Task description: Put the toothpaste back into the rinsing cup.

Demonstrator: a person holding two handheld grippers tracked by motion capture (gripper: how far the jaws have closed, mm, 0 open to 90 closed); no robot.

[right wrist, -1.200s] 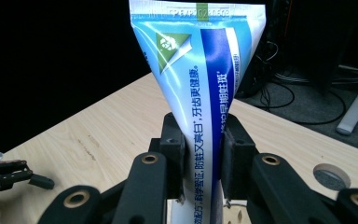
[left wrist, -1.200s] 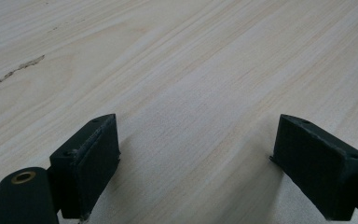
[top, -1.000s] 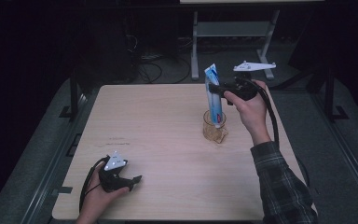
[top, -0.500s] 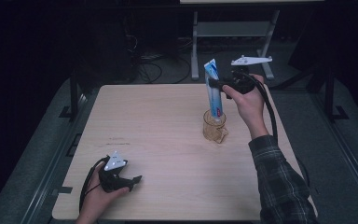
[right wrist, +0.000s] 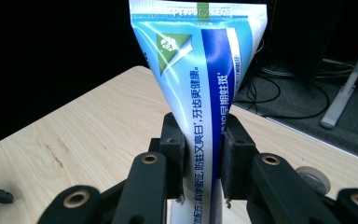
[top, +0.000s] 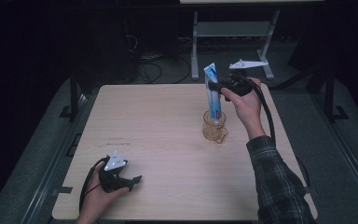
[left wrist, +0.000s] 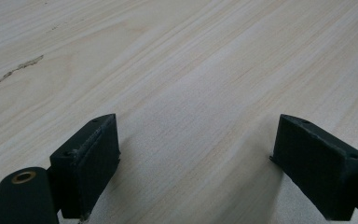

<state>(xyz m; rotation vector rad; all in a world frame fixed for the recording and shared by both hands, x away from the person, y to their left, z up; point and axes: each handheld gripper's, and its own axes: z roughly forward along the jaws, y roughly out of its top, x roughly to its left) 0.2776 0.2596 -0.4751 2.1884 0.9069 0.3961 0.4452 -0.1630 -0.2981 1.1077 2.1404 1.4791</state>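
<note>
Right gripper (top: 220, 89) has its jaws clamped on the tube (top: 213, 95), cap end down in the cup (top: 214, 127) — only letting go is left. Left gripper (top: 131, 179) rests wide open, near the tabletop (top: 158, 121) edge, far from the cup.

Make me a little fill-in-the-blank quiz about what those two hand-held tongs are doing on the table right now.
1. The right tongs are shut on a blue and white ____ of toothpaste.
2. The lower end of the toothpaste tube stands inside a clear amber ____ with a handle.
3. The left tongs have their jaws ____, with nothing between them.
4. The glass mug stands on a light ____ table.

Missing words: tube; mug; open; wooden
</note>
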